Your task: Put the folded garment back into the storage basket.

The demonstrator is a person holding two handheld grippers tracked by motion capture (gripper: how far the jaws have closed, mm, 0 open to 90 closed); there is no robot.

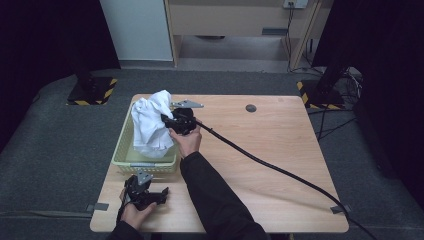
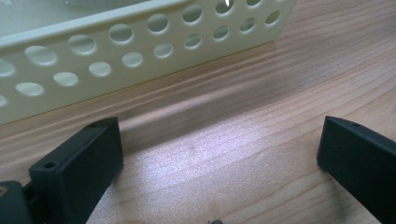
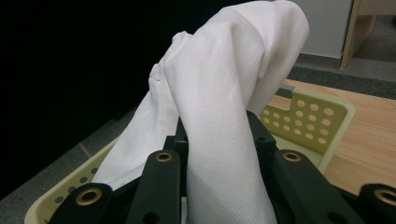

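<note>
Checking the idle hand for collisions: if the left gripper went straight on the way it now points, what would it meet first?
Most likely the perforated side wall of the pale basket. The left gripper rests open on the wooden table, with bare wood between its fingers and that wall. Depth is hard to judge.

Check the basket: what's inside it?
A white cloth hangs into the pale green basket, pinched in the right gripper. A strip of bare basket floor shows in front; the cloth covers the rest.

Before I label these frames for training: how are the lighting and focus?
High view: sharp, table evenly lit, room edges black. Left gripper view: basket slightly soft, pale glare on the wood between the jaws. Right gripper view: white cloth crisp, left background black.
</note>
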